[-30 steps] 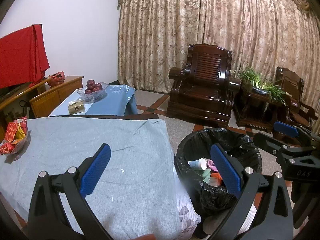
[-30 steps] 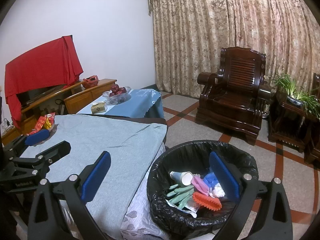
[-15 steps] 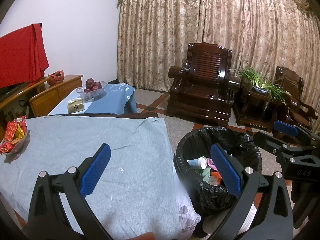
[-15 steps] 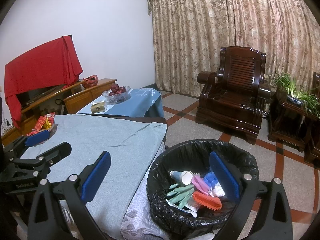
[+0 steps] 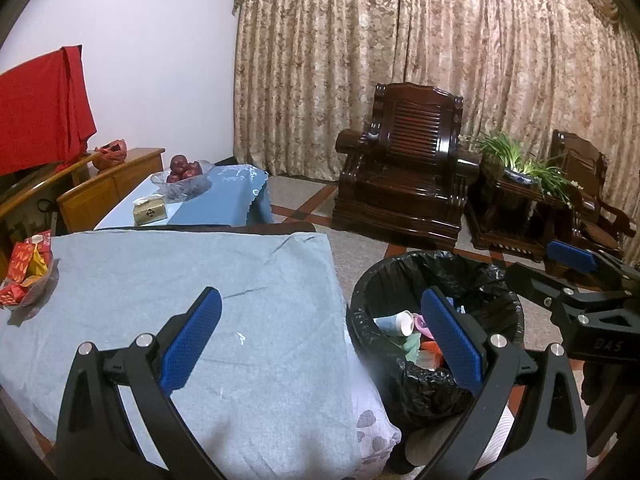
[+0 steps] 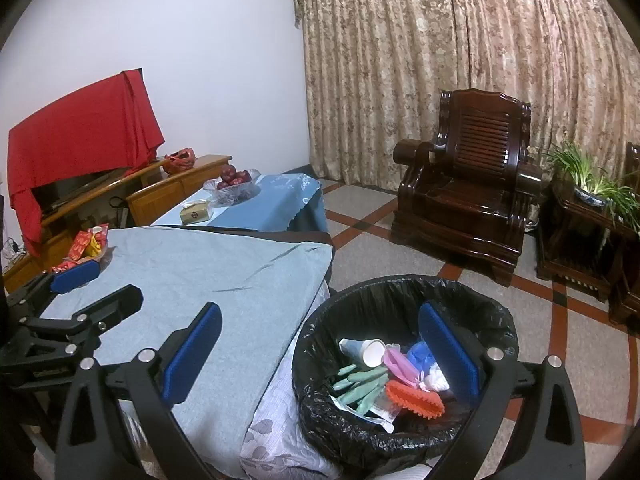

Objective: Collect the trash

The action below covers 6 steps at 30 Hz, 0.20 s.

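Observation:
A black-lined trash bin (image 6: 492,320) (image 5: 372,292) stands on the floor beside the table's right edge. Inside lie a paper cup (image 6: 366,350), green gloves (image 6: 358,384), an orange scrubber (image 6: 414,396) and pink and blue scraps. My right gripper (image 6: 320,344) is open and holds nothing, its right finger over the bin and its left finger over the table. My left gripper (image 5: 320,336) is open and holds nothing, straddling the table's right edge and the bin. The table (image 5: 168,272) wears a grey-blue cloth.
A bowl of red and yellow snack packets (image 5: 24,276) sits at the table's left edge. Behind is a low table (image 5: 224,196) with a fruit bowl (image 5: 182,178) and a small box. A dark wooden armchair (image 5: 404,168) and a plant stand (image 5: 516,196) stand before the curtains.
Both grippers stay open with nothing in them. The left wrist view has crept slightly, the scene sliding a little; the right wrist view is almost unchanged.

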Motion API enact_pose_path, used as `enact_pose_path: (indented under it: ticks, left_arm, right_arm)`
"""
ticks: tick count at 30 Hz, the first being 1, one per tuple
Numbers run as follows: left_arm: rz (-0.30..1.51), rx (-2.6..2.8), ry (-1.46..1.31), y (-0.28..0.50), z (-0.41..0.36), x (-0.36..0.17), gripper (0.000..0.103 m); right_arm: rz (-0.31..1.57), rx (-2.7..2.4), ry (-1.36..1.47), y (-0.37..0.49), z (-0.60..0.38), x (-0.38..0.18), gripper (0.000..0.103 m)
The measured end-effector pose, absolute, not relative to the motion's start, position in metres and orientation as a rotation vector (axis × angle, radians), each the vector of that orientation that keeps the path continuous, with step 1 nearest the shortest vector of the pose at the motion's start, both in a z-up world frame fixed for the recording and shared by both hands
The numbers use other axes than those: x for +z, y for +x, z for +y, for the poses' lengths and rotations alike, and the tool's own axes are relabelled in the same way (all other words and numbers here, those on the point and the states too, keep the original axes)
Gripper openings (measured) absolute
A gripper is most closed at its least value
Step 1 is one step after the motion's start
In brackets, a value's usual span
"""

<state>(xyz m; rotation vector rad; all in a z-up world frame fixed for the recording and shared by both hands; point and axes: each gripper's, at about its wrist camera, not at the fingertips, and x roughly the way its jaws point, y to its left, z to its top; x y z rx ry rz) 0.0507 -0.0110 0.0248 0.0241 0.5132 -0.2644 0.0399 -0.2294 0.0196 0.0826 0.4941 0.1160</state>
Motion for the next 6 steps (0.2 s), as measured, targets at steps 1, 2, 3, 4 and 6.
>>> enact_pose_path:
  ticks: [1,2,3,4,6]
  left_arm:
    - [0.514,-0.263,0.024,0.0505,-0.0106,0.0234,0.097]
    - [0.514,-0.264,0.024,0.0512,-0.0121,0.0242,0.097]
    - [0.514,-0.264,0.023,0.0508,-0.0111,0.0238,0.097]
    - [0.514,-0.264,0.024,0.0511,-0.0121,0.0244,0.097]
    - [0.515,-0.264,0.024,0.0509,-0.0112,0.0241,0.097]
  right_arm:
    - [0.494,0.116,0.083,0.0399,-0.2295,0.0198,0.097]
    - [0.494,0.115,0.082,0.0398,-0.2297,0.0199,0.097]
    - [0.494,0.115,0.083,0.0390,-0.2289,0.0204,0.097]
    - [0.495,0.115,0.083,0.0390,-0.2289,0.0199,0.097]
    - [0.495,0.115,0.082,0.0395,-0.2297,0.0200,0.097]
